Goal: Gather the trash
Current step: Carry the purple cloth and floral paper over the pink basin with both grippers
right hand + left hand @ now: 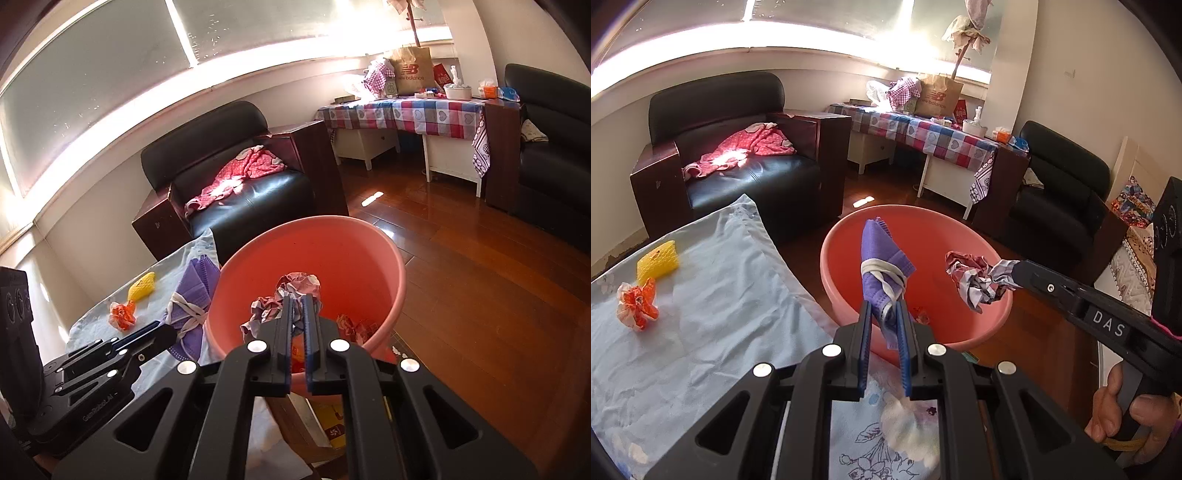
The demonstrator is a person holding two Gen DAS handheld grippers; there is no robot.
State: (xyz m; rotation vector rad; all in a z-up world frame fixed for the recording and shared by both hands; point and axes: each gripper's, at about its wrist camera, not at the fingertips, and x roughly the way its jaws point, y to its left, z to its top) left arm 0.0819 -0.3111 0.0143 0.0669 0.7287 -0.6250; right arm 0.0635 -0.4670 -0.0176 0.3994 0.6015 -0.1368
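My left gripper (884, 308) is shut on a rolled purple face mask (881, 264) tied with its white straps, held over the near rim of a pink plastic basin (849, 236). My right gripper (298, 300) is shut on a crumpled red-and-white paper wad (291, 291) and holds it above the basin (332, 236). The wad (975, 278) also shows in the left wrist view. Some red crumpled scraps (356, 326) lie in the basin. On the light blue cloth (713, 280) lie an orange-white crumpled wrapper (637, 304) and a yellow sponge-like piece (657, 260).
A black armchair (738, 155) with a pink garment stands behind the basin. A checked-cloth table (923, 129) with bags and boxes is at the back. A second black chair (1063, 199) is at the right. Wooden floor (480, 277) lies around the basin.
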